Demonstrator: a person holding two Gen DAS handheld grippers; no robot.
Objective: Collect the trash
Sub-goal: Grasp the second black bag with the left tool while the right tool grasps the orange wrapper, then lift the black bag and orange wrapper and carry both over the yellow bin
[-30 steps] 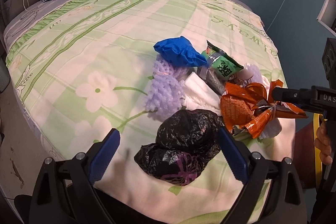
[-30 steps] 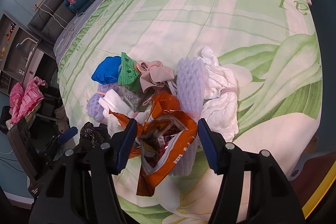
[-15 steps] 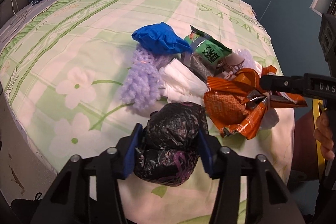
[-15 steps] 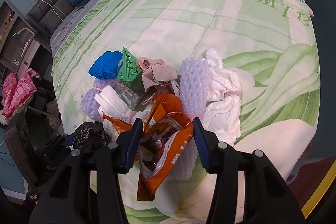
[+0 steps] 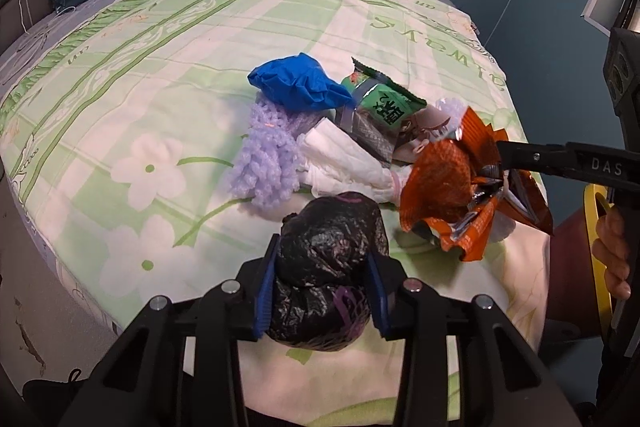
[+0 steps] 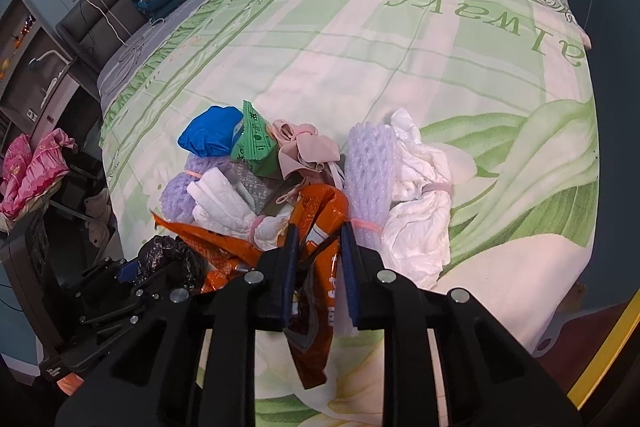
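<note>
A: Left gripper (image 5: 320, 279)?
B: Jaws clenched on black bag (image 5: 328, 259), near edge of bed (image 5: 160, 67).
A: Right gripper (image 6: 318, 251)?
B: Jaws clamp orange wrapper (image 6: 320, 219), right of bag.

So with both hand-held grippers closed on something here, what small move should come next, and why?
Probably lift both straight up, clear of the pile. The left hand-held gripper is shut on the black bag, the right hand-held gripper on the orange wrapper. The wrapper touches the white tissue, so a slow lift avoids dragging it.
</note>
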